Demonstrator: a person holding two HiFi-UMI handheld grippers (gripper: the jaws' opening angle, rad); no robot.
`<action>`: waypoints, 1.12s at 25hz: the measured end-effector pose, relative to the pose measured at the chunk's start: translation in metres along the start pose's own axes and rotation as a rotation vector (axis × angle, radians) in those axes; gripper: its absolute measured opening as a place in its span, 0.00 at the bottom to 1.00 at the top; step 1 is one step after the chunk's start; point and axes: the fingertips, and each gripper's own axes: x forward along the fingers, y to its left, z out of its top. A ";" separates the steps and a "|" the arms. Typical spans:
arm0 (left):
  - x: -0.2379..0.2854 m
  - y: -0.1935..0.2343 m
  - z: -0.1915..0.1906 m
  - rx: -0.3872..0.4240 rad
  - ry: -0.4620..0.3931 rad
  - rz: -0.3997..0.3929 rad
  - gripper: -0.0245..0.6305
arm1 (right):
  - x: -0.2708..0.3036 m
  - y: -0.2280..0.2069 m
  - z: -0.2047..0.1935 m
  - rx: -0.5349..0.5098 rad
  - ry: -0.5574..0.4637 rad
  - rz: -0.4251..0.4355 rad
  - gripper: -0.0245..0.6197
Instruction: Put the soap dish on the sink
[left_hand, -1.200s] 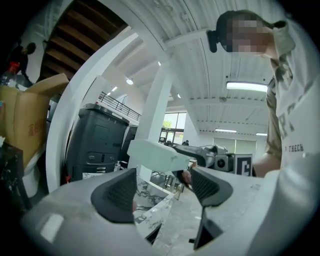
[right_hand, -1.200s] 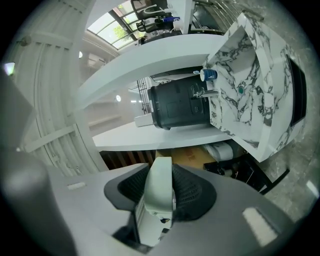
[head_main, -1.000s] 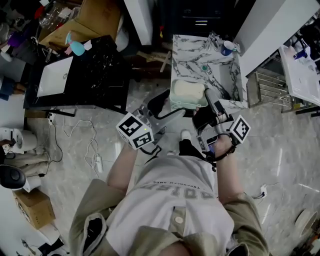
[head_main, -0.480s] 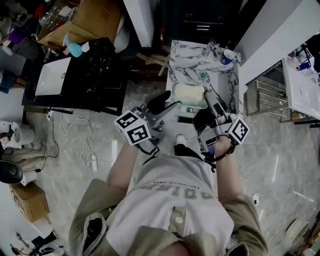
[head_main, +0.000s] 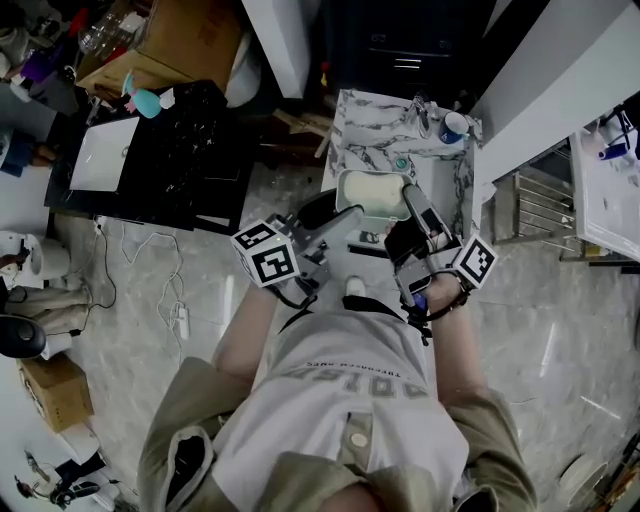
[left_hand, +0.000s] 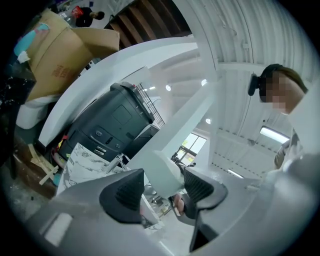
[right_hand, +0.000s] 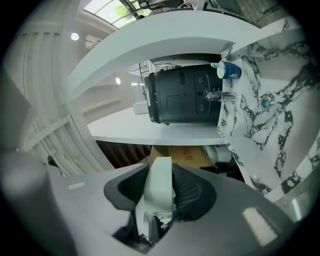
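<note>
Holding the cream soap dish (head_main: 372, 193) over the near edge of the marbled sink counter (head_main: 365, 135), I have both tools on it. The right gripper (right_hand: 159, 189) has its fingers clamped on the rim, and the left gripper (left_hand: 162, 189), fingers just now closing, pinches the opposite corner. A blue cup (head_main: 455, 125) stands beside the faucet (head_main: 421, 108) at the far side.
</note>
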 end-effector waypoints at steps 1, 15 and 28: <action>0.003 0.003 -0.001 0.004 0.005 0.007 0.44 | 0.001 -0.002 0.003 -0.007 0.008 -0.002 0.27; 0.023 0.048 -0.004 -0.008 0.079 0.084 0.42 | 0.025 -0.029 0.022 -0.200 0.188 -0.072 0.26; 0.037 0.103 0.008 -0.022 0.217 0.043 0.42 | 0.055 -0.068 0.036 -0.186 0.113 -0.161 0.26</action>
